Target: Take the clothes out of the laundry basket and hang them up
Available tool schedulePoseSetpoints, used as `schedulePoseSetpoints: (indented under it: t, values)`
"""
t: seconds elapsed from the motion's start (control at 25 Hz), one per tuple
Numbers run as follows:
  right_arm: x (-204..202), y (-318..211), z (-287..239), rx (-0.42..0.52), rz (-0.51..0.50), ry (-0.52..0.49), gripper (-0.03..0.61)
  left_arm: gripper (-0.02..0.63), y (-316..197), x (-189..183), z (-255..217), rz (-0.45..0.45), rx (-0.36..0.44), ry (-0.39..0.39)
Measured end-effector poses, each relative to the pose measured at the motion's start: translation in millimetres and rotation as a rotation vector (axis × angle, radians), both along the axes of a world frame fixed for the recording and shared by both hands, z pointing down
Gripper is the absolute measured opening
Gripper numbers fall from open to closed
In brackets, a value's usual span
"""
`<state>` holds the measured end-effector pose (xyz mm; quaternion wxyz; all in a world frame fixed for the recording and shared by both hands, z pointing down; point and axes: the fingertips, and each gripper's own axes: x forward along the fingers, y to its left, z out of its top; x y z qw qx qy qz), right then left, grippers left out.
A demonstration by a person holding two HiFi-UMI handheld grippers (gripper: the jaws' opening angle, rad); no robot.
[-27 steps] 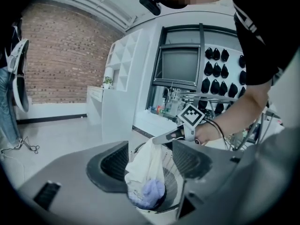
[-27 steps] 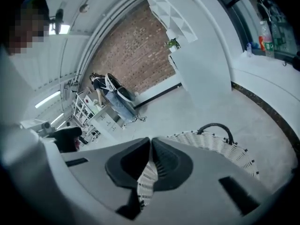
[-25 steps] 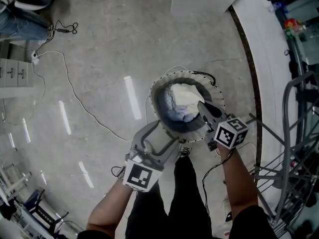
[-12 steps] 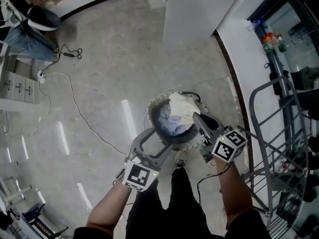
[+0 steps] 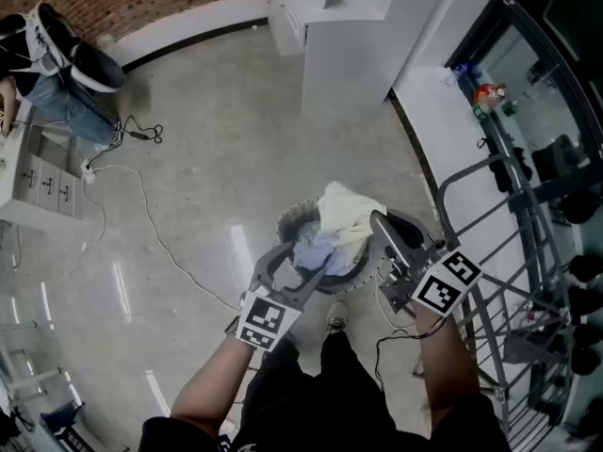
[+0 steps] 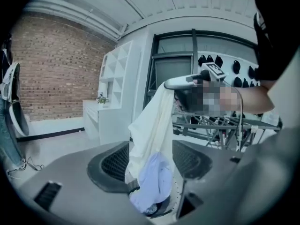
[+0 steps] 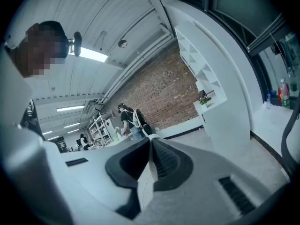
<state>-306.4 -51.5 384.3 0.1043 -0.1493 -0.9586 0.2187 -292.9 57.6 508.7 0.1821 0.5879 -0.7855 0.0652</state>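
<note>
A round laundry basket [image 5: 288, 222] stands on the floor in front of my feet. My right gripper [image 5: 375, 217] is shut on a white garment [image 5: 345, 215] and holds it up above the basket. In the left gripper view this white garment [image 6: 153, 121] hangs down from the right gripper [image 6: 171, 83]. A pale lavender garment [image 5: 316, 250] clings under it and trails into the basket. In the right gripper view a strip of white cloth [image 7: 146, 184] sits pinched between the closed jaws [image 7: 151, 138]. My left gripper [image 5: 300, 257] stands open beside the basket, holding nothing.
A metal drying rack [image 5: 513, 252] stands at the right. A white shelf unit [image 5: 349, 26] is ahead by a brick wall. A cable [image 5: 155, 238] snakes over the floor at the left, near a seated person [image 5: 57, 73].
Both grippers have risen. The right one has drawn the white garment up out of the basket, and the lavender garment trails up with it.
</note>
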Motion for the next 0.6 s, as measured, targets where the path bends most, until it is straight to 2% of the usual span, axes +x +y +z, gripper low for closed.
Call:
schedulePoseSetpoints:
  t: [0.36,0.48,0.6]
  values:
    - [31,0,-119,0.050,0.025,-0.138,0.017,0.270,-35,50,-35,0.126,-0.021,-0.057]
    - [39,2,-151,0.058,0.030,-0.174,0.017,0.269,-46,57,-41,0.138,-0.045,-0.105]
    - [46,6,-176,0.066,0.039,-0.199,0.017,0.268,-54,63,-43,0.131,-0.054,-0.122]
